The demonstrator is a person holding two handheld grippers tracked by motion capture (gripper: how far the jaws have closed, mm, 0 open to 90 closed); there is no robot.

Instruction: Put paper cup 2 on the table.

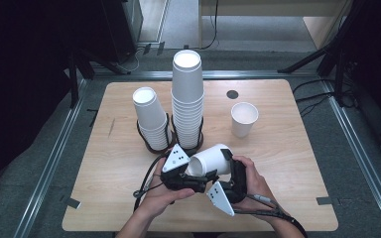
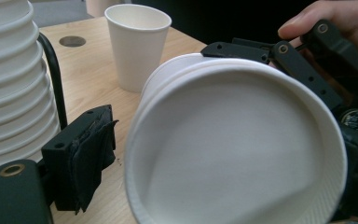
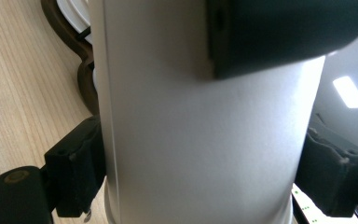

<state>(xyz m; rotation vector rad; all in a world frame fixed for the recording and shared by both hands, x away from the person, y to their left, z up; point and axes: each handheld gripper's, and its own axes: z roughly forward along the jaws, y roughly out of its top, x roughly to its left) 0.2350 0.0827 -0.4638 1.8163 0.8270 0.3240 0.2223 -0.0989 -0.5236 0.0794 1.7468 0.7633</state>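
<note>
A white paper cup [image 1: 212, 159] lies tilted on its side above the table's front middle, its mouth toward my left gripper [image 1: 201, 179]. My right gripper [image 3: 205, 172] is shut on the cup's wall [image 3: 191, 140], one pad pressed on each side. In the left gripper view the cup's open mouth [image 2: 242, 149] faces the camera. The left pad [image 2: 86, 156] stands just clear of the rim, so that gripper is open. Its other jaw is hidden behind the cup. A person's hands hold both grippers close together.
A tall stack of white cups [image 1: 187, 99] and a shorter stack [image 1: 149, 116] stand in black wire holders [image 1: 155, 147] just behind the grippers. A single upright cup [image 1: 243, 119] stands to the right, behind it a round hole [image 1: 232, 94] in the wooden table [image 1: 287, 168].
</note>
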